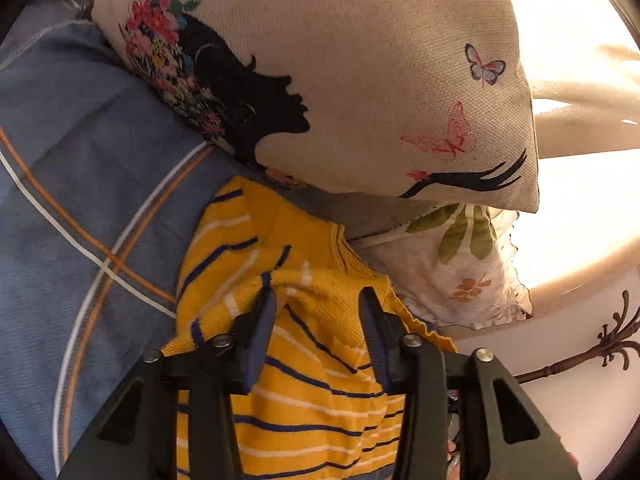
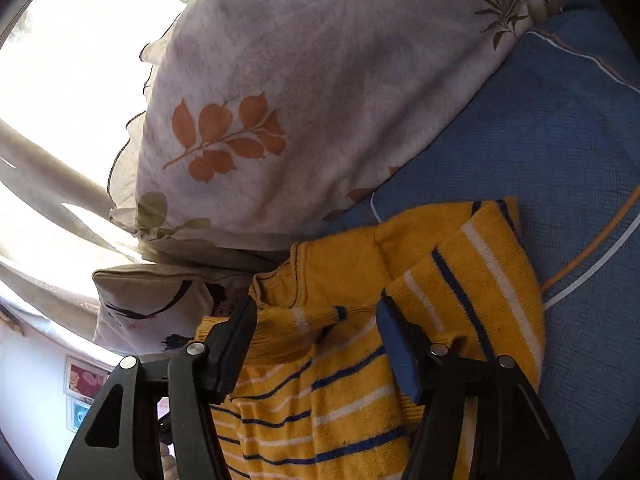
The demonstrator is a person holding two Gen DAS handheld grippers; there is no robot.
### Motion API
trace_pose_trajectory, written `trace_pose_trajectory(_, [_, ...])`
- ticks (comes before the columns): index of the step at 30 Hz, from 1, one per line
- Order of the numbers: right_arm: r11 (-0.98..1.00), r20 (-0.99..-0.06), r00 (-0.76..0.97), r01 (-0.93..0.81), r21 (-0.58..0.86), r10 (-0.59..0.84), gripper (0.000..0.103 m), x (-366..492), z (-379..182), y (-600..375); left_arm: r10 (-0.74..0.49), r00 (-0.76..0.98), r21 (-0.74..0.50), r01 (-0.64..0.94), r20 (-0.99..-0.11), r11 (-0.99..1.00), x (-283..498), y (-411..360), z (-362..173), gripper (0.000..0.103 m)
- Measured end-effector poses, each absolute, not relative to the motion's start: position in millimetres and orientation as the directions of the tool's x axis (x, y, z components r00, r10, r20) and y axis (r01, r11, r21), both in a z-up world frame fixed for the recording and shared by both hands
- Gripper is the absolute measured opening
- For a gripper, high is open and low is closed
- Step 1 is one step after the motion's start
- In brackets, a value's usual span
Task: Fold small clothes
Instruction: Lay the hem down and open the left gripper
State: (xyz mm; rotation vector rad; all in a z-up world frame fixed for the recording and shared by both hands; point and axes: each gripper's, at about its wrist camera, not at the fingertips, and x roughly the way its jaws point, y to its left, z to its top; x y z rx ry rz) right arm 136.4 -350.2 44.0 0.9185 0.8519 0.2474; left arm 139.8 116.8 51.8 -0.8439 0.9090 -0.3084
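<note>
A small yellow knit sweater (image 1: 312,360) with blue and white stripes lies on a blue bedsheet (image 1: 60,200). In the left wrist view my left gripper (image 1: 318,296) is open, its fingers (image 1: 262,320) resting on the sweater on either side of a bunched fold. In the right wrist view the same sweater (image 2: 460,280) lies partly folded, one sleeve laid over the body. My right gripper (image 2: 316,304) is open, its jaws straddling the sweater's upper edge near the collar.
A cream cushion (image 1: 380,80) printed with a woman's profile and butterflies lies just beyond the sweater. A white leaf-print pillow (image 2: 300,100) lies beside it (image 1: 472,272). Bright window light and curtains fill the far side. The blue sheet (image 2: 560,140) has orange and white lines.
</note>
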Motion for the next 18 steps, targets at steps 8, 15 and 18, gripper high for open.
trace_pose_trajectory(8, [0.734, -0.592, 0.669, 0.101, 0.672, 0.449, 0.074, 108.8, 69.8, -361.0, -0.506, 0.619, -0.666, -0.039, -0.601, 0.745, 103.7, 138.5, 61.6, 0.058])
trace_pose_trajectory(15, [0.831, -0.651, 0.628, 0.013, 0.557, 0.427, 0.078, 32.3, 71.2, -359.6, -0.521, 0.605, -0.665, -0.019, -0.602, 0.747, 49.1, 156.1, 45.5, 0.063])
trace_pose_trajectory(18, [0.810, -0.635, 0.625, 0.008, 0.587, 0.454, 0.080, 0.1, 63.8, -362.7, -0.558, 0.599, -0.713, -0.031, -0.574, 0.700, 28.7, 164.2, 34.4, 0.063])
